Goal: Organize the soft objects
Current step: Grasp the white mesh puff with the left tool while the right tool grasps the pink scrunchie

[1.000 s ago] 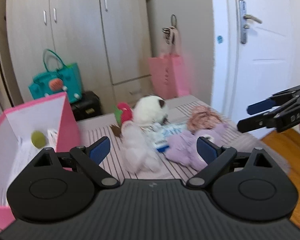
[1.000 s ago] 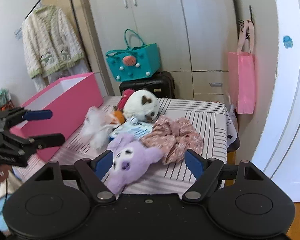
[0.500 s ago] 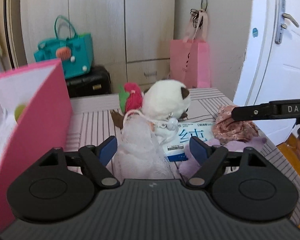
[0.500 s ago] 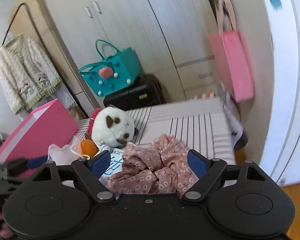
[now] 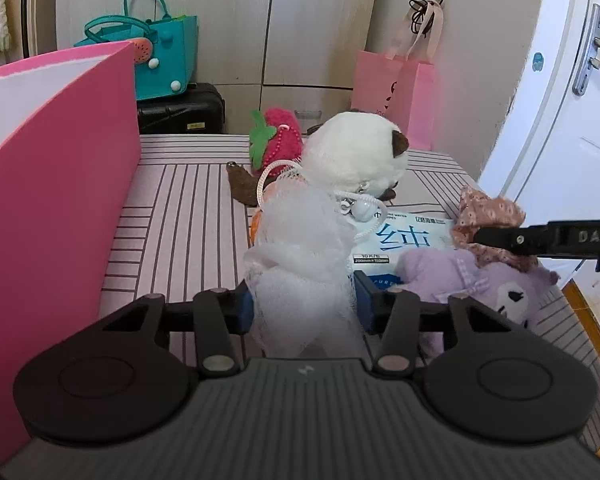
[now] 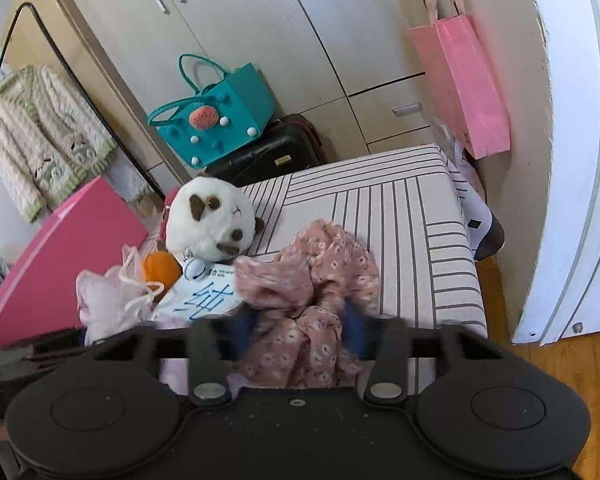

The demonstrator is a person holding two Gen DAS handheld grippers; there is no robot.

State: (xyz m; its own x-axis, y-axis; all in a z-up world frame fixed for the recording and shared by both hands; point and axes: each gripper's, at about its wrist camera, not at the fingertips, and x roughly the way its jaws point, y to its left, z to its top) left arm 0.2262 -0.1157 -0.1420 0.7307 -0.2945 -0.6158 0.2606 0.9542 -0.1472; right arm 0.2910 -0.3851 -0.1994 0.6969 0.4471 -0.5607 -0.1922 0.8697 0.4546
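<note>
On the striped tabletop (image 5: 180,216), both pickups under way. Left gripper (image 5: 303,307) pinches the white mesh bath pouf (image 5: 300,256); right gripper (image 6: 296,330) is clamped on the crumpled pink floral cloth (image 6: 320,264). Likely next: lift clear of the purple plush (image 5: 480,284), carry to the open pink box (image 5: 60,184) at left.

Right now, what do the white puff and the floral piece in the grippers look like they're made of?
White puff: looks like fine nylon mesh, a bath pouf; semi-transparent, gathered netting with a white cord loop. The left gripper has closed on it.

Floral piece: seems thin woven fabric, matte, dusty pink with small white flowers; it crumples in soft folds. The right gripper pinches it, though blur hides the contact.
</note>
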